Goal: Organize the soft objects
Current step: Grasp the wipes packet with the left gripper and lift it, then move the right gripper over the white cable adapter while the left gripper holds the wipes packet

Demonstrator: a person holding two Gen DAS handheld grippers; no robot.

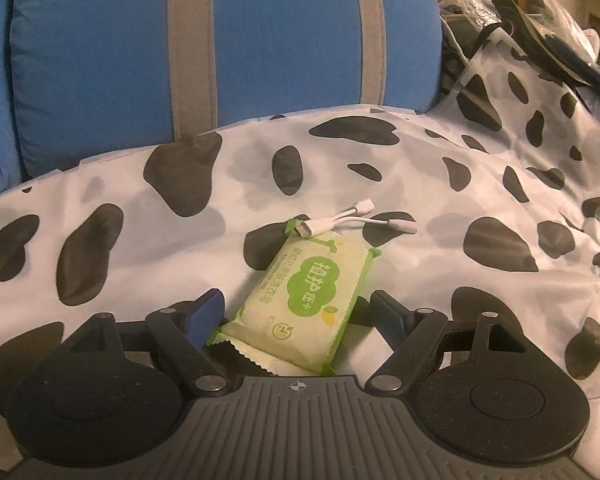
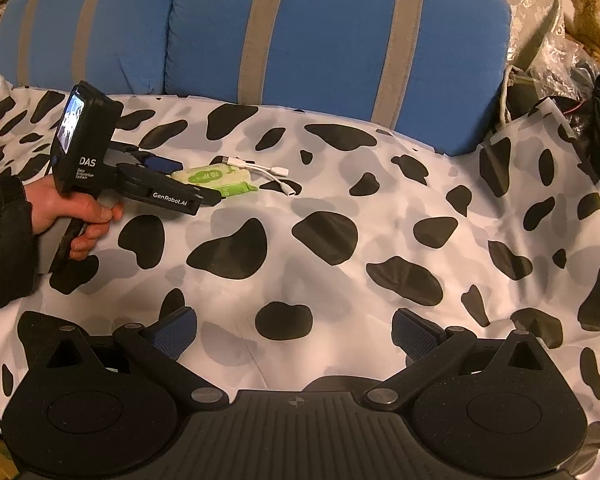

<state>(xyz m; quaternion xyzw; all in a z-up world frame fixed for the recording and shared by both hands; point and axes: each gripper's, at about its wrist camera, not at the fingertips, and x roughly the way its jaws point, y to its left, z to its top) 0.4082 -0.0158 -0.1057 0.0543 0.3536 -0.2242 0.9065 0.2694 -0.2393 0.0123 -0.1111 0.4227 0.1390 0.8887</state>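
A pale green soft pack [image 1: 300,292] with a green cloud label lies on the cow-print cloth [image 1: 140,216]. Its near end sits between the fingers of my left gripper [image 1: 298,308]. The jaws stand open, with a small gap on each side of the pack. In the right wrist view the left gripper [image 2: 188,180] reaches the pack [image 2: 214,176] from the left, held by a person's hand [image 2: 84,212]. My right gripper [image 2: 294,328] hovers open over bare cloth [image 2: 340,184], nothing between its fingers.
A white adapter cable [image 1: 352,220] lies against the pack's far end [image 2: 268,172]. Blue cushions with grey stripes [image 2: 320,40] stand behind the cloth. At the far right are crumpled plastic bags [image 2: 560,60], dark items and a tan plush toy [image 2: 592,24].
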